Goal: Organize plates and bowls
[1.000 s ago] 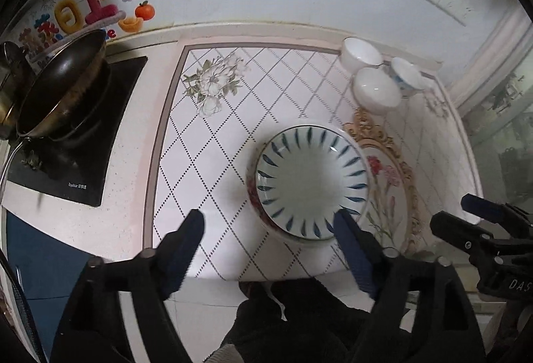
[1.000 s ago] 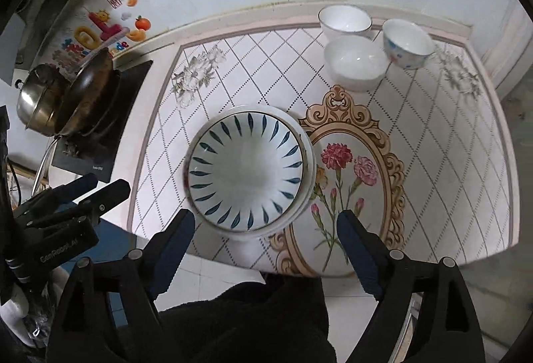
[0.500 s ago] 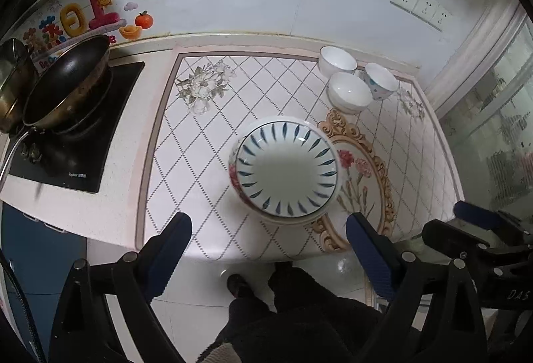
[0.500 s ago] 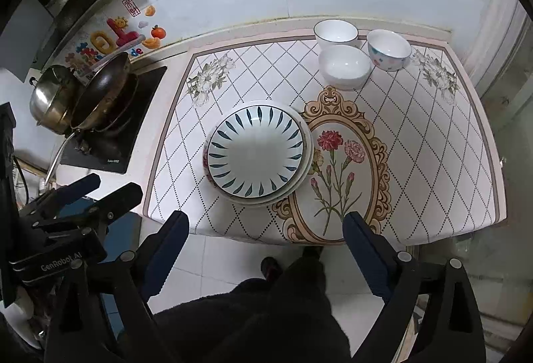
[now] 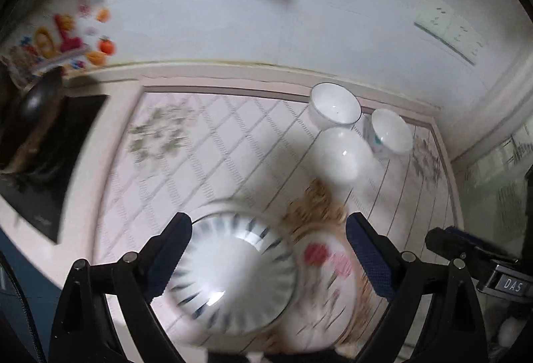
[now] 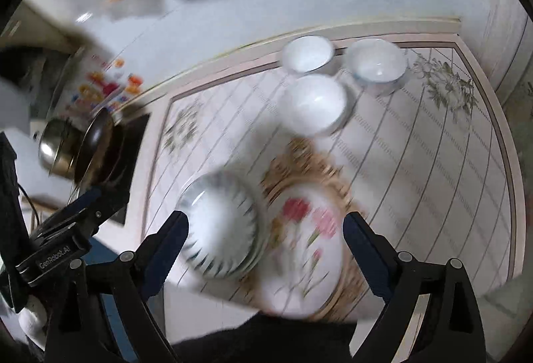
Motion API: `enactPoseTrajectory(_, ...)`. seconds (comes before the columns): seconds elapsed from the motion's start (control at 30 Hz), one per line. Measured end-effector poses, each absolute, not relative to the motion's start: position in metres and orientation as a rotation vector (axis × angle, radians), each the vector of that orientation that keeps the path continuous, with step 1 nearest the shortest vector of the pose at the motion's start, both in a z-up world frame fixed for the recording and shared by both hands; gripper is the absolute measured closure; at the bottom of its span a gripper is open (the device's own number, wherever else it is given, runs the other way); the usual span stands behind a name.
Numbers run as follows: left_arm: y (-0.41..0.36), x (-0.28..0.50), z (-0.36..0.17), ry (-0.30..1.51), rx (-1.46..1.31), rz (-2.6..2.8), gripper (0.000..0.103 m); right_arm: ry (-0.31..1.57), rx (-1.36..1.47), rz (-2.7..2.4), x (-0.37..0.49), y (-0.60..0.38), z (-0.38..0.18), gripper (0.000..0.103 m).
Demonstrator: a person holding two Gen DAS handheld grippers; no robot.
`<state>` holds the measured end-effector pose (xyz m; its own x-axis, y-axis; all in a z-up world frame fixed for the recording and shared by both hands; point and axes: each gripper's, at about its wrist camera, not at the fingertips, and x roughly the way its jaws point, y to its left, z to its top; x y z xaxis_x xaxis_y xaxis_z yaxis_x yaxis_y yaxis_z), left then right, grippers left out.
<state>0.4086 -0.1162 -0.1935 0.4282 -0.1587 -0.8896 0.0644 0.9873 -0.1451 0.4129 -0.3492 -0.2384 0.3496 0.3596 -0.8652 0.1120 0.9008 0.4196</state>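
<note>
A blue-striped white plate (image 5: 233,276) sits on top of a stack near the counter's front edge; it also shows in the right wrist view (image 6: 220,223). Three white bowls stand at the back: one plain (image 5: 334,105), one in front (image 5: 343,156), one with blue marks (image 5: 389,131). They also show in the right wrist view (image 6: 313,106). My left gripper (image 5: 268,249) is open and empty above the plate stack. My right gripper (image 6: 265,243) is open and empty, right of the stack. Both views are motion-blurred.
A black wok (image 6: 96,143) and a steel pot (image 6: 55,143) sit on a black cooktop (image 5: 43,156) at the left. The tiled wall with sockets (image 5: 449,26) runs behind. A floral oval pattern (image 6: 309,229) marks the mat.
Both grippers have dropped lower and moved forward over the counter; the plate and bowls look larger and closer. Both stay open and empty.
</note>
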Motion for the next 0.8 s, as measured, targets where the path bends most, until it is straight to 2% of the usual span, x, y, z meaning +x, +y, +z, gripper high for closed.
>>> enactPoseTrajectory(0.07,-0.129,0.443,-0.217,1.167,-0.14,-0.14,0.009,1.242,0.488,0.176,0.442,-0.371,-0.257,0.007)
enactPoseTrajectory(0.3,-0.169,0.524,-0.296,1.313,-0.169,-0.117,0.045,1.334,0.554,0.192,0.529,-0.42,-0.341,0.007)
enactPoseTrajectory(0.4,-0.18,0.542,-0.326,1.377,-0.207,-0.146,0.048,1.358,0.589,0.201,0.552,-0.424,-0.369,0.011)
enactPoseTrajectory(0.47,-0.19,0.549,-0.339,1.395,-0.193,-0.175,0.058,1.373,0.605,0.206,0.564,-0.423,-0.384,0.021)
enactPoseTrajectory(0.53,-0.2,0.551,-0.349,1.402,-0.158,-0.204,0.075,1.391,0.628,0.2,0.574,-0.421,-0.401,0.041)
enactPoseTrajectory(0.57,-0.203,0.552,-0.352,1.403,-0.147,-0.216,0.08,1.395,0.636,0.202,0.577,-0.421,-0.407,0.045)
enactPoseTrajectory(0.6,-0.205,0.552,-0.355,1.405,-0.137,-0.221,0.088,1.394,0.639,0.198,0.579,-0.42,-0.411,0.06)
enactPoseTrajectory(0.63,-0.207,0.551,-0.357,1.401,-0.123,-0.216,0.09,1.393,0.635,0.193,0.58,-0.419,-0.415,0.077)
enactPoseTrajectory(0.7,-0.209,0.553,-0.358,1.389,-0.107,-0.215,0.091,1.388,0.635,0.192,0.581,-0.416,-0.418,0.086)
enactPoseTrajectory(0.8,-0.212,0.548,-0.354,1.374,-0.083,-0.217,0.092,1.369,0.572,0.173,0.579,-0.408,-0.413,0.087)
